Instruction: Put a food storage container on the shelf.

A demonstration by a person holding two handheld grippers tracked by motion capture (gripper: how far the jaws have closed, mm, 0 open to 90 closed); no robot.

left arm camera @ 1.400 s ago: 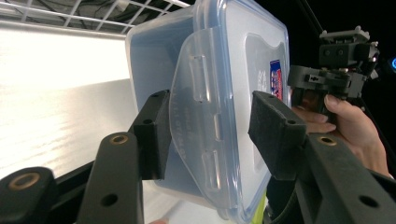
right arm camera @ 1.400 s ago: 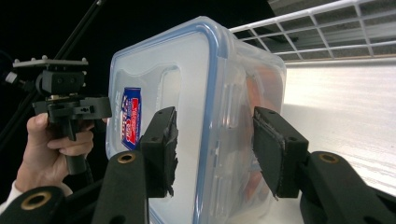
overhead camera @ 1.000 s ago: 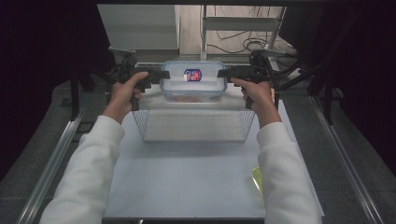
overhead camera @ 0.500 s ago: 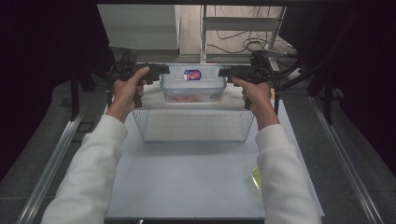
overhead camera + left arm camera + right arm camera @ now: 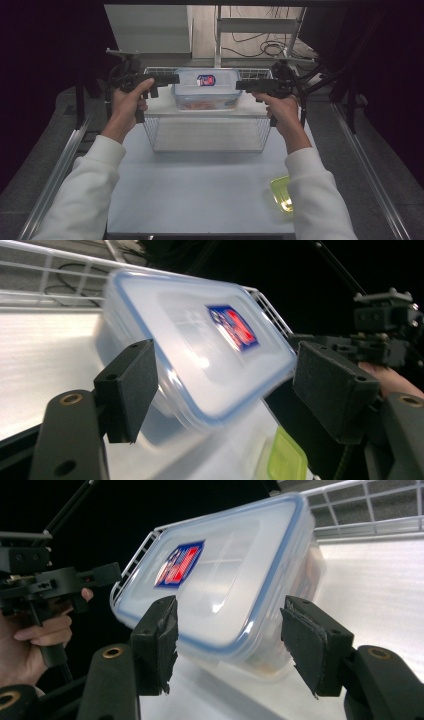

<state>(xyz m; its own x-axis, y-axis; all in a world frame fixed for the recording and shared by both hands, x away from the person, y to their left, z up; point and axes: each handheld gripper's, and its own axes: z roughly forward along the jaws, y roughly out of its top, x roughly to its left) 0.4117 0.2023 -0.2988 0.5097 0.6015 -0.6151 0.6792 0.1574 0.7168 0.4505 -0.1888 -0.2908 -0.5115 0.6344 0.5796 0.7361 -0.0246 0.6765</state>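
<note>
At the upper left of the high view we see the left gripper (image 5: 167, 78) held level, pointing toward the frame's centre, its tip just short of the container's left end. In the left gripper view its fingers (image 5: 127, 390) stand spread wide, with the near end of the container between them and untouched.

At the upper centre the clear plastic container (image 5: 206, 89) with a blue-rimmed lid and a red and blue label (image 5: 205, 80) sits on the white shelf in the wire basket (image 5: 207, 134), which stands on the bench (image 5: 200, 190). Something reddish lies inside it, though we cannot make out what through the cloudy wall.

At the upper right the right gripper (image 5: 244, 85) mirrors the left one, near the container's right end. Its fingers (image 5: 157, 635) are also spread apart, clear of the lid.

At the lower right a yellow-green lid (image 5: 281, 194) lies on the bench beside the right sleeve.
</note>
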